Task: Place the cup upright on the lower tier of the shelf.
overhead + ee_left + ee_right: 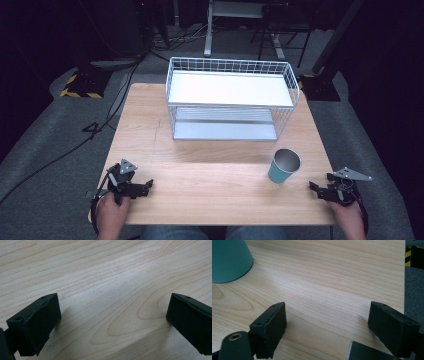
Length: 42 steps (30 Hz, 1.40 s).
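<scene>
A teal cup [284,166] with a shiny metal inside stands upright on the wooden table [215,190], right of centre; its lower wall fills the top left corner of the right gripper view as the cup [229,260]. My right gripper [314,187] rests at the table's front right corner, a short way right of the cup, open, with bare wood between its jaws [327,315]. At the front left my left gripper [148,185] lies on the table, open, nothing between its jaws [113,312].
A white wire rack [231,97] with two shelves stands at the table's far middle. The table's right edge [404,290] runs close beside the right gripper. Cables and stand bases lie on the grey floor [45,145] around the table.
</scene>
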Each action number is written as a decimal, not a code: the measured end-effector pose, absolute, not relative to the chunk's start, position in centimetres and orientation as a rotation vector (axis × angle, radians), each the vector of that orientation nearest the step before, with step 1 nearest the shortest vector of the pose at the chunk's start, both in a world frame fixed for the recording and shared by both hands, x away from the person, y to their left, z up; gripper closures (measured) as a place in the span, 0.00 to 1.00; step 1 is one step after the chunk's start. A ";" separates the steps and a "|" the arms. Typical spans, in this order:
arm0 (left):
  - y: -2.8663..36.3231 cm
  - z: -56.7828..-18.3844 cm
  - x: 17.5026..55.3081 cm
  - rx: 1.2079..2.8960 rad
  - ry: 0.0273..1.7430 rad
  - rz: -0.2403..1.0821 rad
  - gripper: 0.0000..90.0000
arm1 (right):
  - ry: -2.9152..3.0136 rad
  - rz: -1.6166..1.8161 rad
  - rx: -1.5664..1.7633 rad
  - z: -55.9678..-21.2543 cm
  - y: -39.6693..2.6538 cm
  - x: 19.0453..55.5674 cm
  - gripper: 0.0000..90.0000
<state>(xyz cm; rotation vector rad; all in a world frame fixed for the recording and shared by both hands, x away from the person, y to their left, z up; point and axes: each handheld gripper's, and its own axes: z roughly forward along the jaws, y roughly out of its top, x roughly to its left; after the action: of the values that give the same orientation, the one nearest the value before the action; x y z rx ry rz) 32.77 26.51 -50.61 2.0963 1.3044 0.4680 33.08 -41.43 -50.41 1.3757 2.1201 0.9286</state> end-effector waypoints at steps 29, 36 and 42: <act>26.4 -50.6 32.9 2.094 1.312 0.473 0.00 | 2.090 1.037 1.311 -48.3 -39.8 31.0 0.18; 26.4 -50.6 32.9 2.095 1.312 0.472 0.00 | 2.109 1.053 1.264 -47.5 -38.2 30.4 0.18; 26.4 -50.6 32.9 2.094 1.312 0.472 0.00 | 2.125 1.048 1.257 -47.3 -37.4 30.2 0.18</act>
<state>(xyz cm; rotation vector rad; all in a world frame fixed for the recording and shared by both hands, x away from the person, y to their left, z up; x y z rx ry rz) 32.95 26.43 -50.59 2.0945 1.3123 0.4723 30.20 -37.36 -47.27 1.2566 2.1250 1.0477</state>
